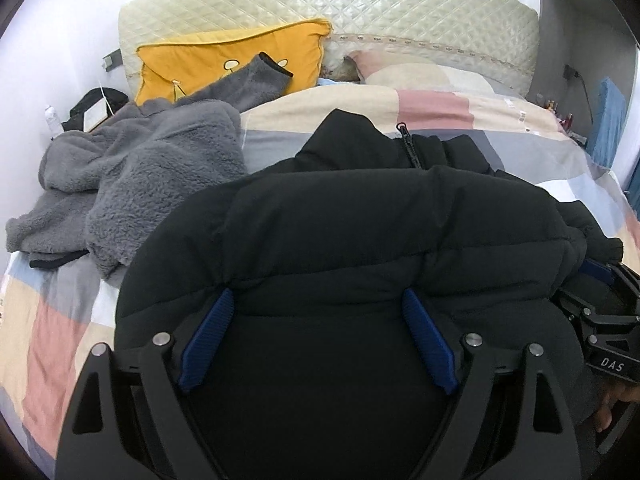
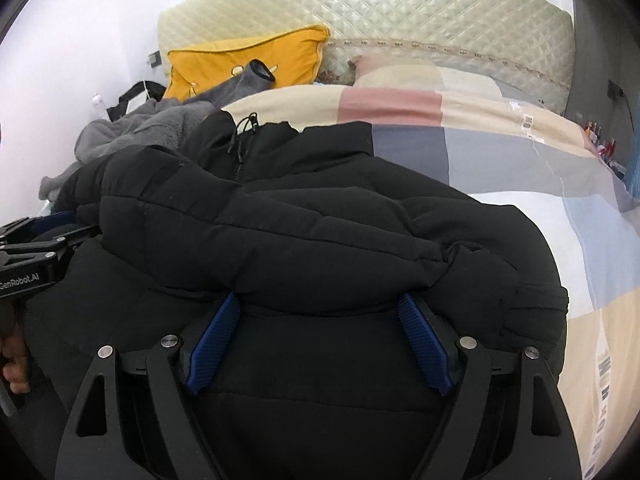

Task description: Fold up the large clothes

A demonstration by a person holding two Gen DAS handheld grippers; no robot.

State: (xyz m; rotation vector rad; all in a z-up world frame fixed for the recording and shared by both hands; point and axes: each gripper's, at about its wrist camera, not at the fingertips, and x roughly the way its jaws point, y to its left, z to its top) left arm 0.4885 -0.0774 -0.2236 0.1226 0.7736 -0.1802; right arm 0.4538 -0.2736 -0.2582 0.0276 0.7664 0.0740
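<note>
- One black puffer jacket (image 1: 360, 216) is the landmark; it lies bunched on the bed's patchwork duvet (image 1: 440, 108), its zipped collar pointing toward the headboard.
- Far left of the jacket, by the wall: one clear bottle (image 1: 50, 118) and one dark bag (image 1: 96, 106).
- Left of the jacket, touching its edge: one grey fleece garment (image 1: 152, 176) in a loose heap, with one sleeve reaching up across the cushion.
- Behind the jacket to the left: one yellow cushion (image 1: 224, 60), leaning on one quilted cream headboard (image 1: 360, 4).
- Left gripper (image 1: 318, 294): two blue pads (image 1: 210, 340), jaws spread wide. The tips are pushed under a thick fold of the jacket. Cannot tell whether the fabric is pinched; nothing is closed between the pads.
- Behind the jacket, centre: one pink and cream pillow (image 1: 404, 70) against the headboard.
- Right gripper (image 2: 320, 298): also two blue pads (image 2: 424, 344), jaws wide, tips tucked beneath the jacket's rolled edge near its right side. The two grippers sit side by side along the jacket's near edge.
- Right of the jacket: bare duvet, in pink, cream, grey and blue blocks.
- Far right of the jacket, past the bed edge: small items on a ledge, too small to count.
</note>
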